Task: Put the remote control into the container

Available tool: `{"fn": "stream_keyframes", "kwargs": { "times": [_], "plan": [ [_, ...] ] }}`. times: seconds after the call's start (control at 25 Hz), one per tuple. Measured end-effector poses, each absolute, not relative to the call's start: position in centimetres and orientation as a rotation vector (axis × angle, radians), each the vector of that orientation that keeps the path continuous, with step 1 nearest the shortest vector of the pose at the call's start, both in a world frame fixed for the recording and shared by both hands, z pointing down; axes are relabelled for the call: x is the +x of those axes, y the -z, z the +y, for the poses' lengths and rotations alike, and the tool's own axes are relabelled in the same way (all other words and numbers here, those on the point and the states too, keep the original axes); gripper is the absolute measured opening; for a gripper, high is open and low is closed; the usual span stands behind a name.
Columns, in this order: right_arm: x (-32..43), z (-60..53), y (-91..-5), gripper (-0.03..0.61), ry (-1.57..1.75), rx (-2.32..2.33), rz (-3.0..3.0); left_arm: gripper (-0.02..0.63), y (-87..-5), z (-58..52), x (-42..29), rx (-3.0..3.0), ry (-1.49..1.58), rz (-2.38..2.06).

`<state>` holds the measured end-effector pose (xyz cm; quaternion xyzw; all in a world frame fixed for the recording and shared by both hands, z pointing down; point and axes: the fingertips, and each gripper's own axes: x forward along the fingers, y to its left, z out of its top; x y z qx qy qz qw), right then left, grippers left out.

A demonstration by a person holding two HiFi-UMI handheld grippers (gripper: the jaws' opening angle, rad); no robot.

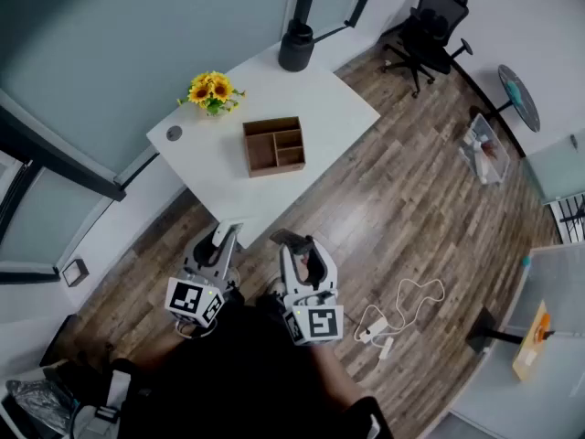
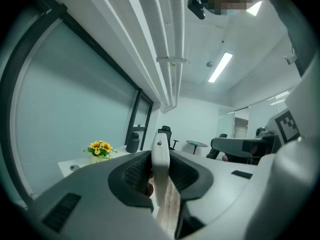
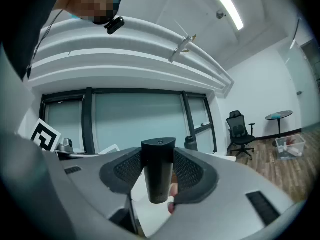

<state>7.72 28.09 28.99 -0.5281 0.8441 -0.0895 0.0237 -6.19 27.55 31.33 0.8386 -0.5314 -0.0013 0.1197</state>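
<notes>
A wooden container [image 1: 274,145] with several compartments sits on the white table [image 1: 329,108], well ahead of both grippers. My left gripper [image 1: 226,242] is held over the floor near the table's front corner, shut on a white remote control [image 1: 229,233]. In the left gripper view, this white remote [image 2: 160,169] stands edge-on between the pads of the left gripper [image 2: 160,179]. My right gripper [image 1: 297,248] is beside it, shut on a black remote control [image 1: 291,240]. The right gripper view shows the black remote [image 3: 158,171] upright between the pads of the right gripper [image 3: 159,181].
On the table's far side stand a pot of sunflowers [image 1: 213,91] and a black cylinder [image 1: 296,46]. An office chair [image 1: 430,26] and a clear box [image 1: 484,149] are on the wooden floor to the right. A power strip with cable [image 1: 384,323] lies near my right side.
</notes>
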Motion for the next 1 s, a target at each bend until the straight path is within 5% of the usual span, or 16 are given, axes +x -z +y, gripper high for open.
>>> {"fn": "stream_keyframes", "kwargs": {
  "times": [1.0],
  "plan": [
    [12.1, 28.5, -28.2, 0.186, 0.287, -1.568, 2.597, 0.095, -30.6, 28.1, -2.6, 2.407, 0.012, -1.635]
  ]
}}
